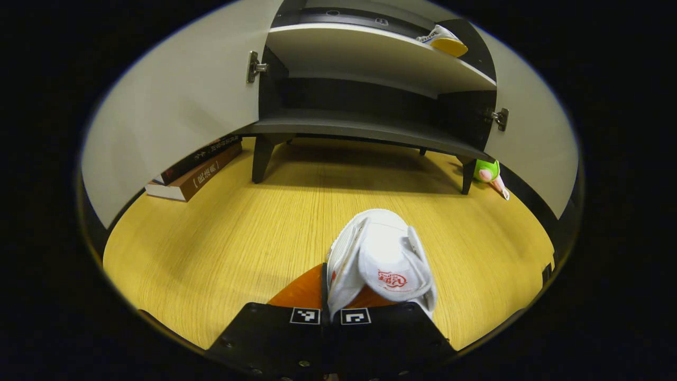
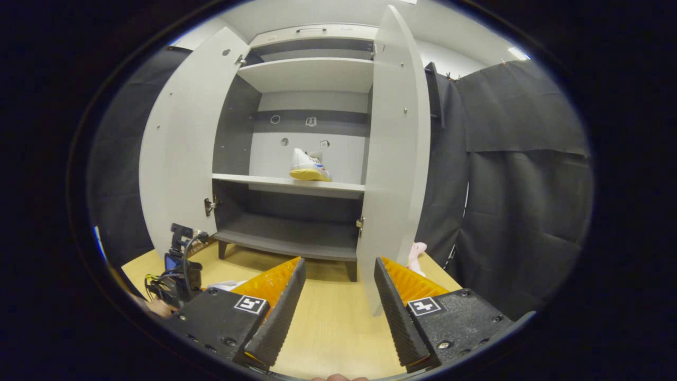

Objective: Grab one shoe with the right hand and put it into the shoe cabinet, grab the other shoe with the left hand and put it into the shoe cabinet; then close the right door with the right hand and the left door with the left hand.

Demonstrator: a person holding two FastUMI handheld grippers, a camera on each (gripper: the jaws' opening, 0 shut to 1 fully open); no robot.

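In the left gripper view my left gripper [image 1: 331, 309] is shut on a white shoe [image 1: 381, 259] with a red logo on its tongue, low over the wooden table [image 1: 238, 238] in front of the open shoe cabinet [image 1: 344, 127]. The other white shoe [image 1: 443, 40], yellow-soled, rests on the cabinet's middle shelf [image 1: 370, 53], toward its right side. In the right gripper view that shoe [image 2: 308, 166] sits on the middle shelf [image 2: 288, 182]. My right gripper [image 2: 338, 296] is open and holds nothing, some way back from the cabinet. Both doors stand open: left door [image 2: 180, 148], right door [image 2: 394, 159].
Two books [image 1: 195, 169] lie stacked under the left door [image 1: 174, 100]. A green and pink soft toy [image 1: 487, 172] lies by the cabinet's right leg, below the right door [image 1: 534, 143]. The left gripper's body [image 2: 180, 267] with its cables shows at the lower left of the right gripper view.
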